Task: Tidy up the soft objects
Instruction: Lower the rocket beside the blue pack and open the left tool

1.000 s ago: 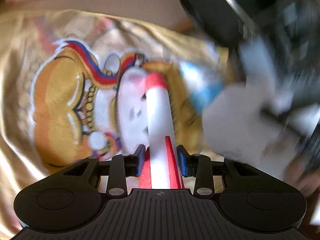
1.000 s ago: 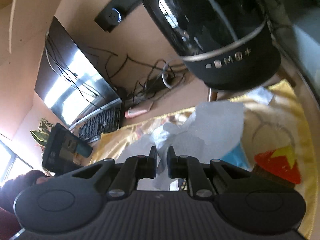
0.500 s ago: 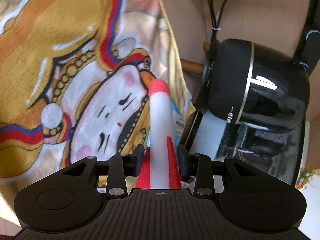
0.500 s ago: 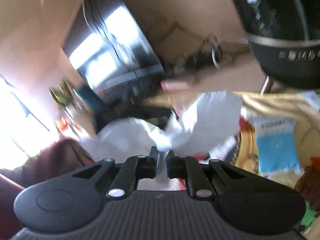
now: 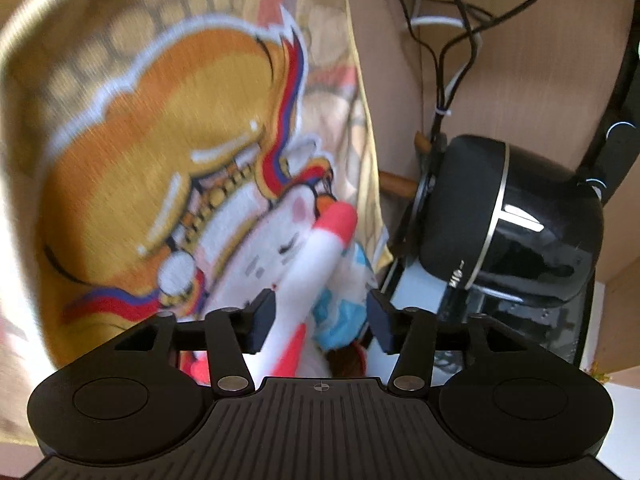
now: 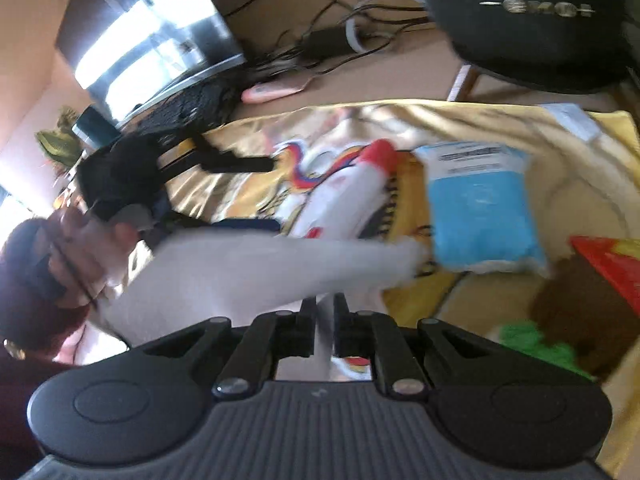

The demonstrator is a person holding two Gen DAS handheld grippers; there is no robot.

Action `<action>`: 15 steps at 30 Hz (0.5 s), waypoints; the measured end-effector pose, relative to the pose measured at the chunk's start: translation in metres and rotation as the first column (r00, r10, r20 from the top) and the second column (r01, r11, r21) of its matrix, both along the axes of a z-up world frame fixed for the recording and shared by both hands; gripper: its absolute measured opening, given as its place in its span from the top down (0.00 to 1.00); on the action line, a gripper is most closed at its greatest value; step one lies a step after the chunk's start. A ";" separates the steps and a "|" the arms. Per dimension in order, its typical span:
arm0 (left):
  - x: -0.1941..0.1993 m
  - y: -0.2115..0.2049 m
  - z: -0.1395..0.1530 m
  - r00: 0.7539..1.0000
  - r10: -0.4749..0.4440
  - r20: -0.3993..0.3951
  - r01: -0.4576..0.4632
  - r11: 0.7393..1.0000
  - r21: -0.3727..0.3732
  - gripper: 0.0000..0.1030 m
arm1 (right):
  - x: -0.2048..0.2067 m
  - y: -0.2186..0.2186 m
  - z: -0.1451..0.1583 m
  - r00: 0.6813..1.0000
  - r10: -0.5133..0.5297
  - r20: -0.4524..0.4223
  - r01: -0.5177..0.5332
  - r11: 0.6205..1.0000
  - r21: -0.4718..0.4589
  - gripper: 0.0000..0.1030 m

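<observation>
A white plush rocket with a red nose lies tilted on the yellow printed blanket, loose between the fingers of my open left gripper. A blue soft pack lies just under it. In the right wrist view the rocket rests beside the blue pack, and my left gripper stands open to its left. My right gripper is shut on a crumpled white sheet that hangs over the blanket.
A black round speaker on wooden legs stands at the blanket's edge, with cables behind it. A brown, red and green plush lies at the right. A monitor, a keyboard and a person's hand are at the left.
My left gripper has opened and let go of the rocket, which now lies slanted by the blue pack. My right gripper has swung down over the blanket with the white sheet.
</observation>
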State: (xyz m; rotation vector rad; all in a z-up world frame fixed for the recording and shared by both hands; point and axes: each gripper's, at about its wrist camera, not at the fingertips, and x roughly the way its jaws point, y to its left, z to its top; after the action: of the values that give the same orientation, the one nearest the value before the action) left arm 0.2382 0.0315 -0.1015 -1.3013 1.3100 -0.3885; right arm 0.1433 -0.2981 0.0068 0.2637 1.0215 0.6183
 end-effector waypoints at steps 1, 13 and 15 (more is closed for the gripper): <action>0.001 0.004 0.004 1.000 -0.004 0.017 0.004 1.000 0.029 0.38 | 0.000 -0.003 0.004 1.000 -0.006 0.016 0.006 1.000 -0.005 0.90; -0.032 -0.016 0.040 0.958 -0.266 0.107 0.246 0.955 0.167 0.10 | -0.027 0.039 0.027 0.939 0.273 0.207 -0.241 0.956 -0.168 0.24; -0.041 -0.025 0.037 0.951 -0.299 0.082 0.284 0.946 0.158 0.10 | -0.024 0.047 0.023 0.937 0.292 0.194 -0.266 0.953 -0.148 0.16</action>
State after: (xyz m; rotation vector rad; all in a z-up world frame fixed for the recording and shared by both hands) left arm 0.1977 0.0069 -0.0649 -0.9539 1.4178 -0.5507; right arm 0.1188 -0.2514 0.0299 -0.0565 0.8890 0.8215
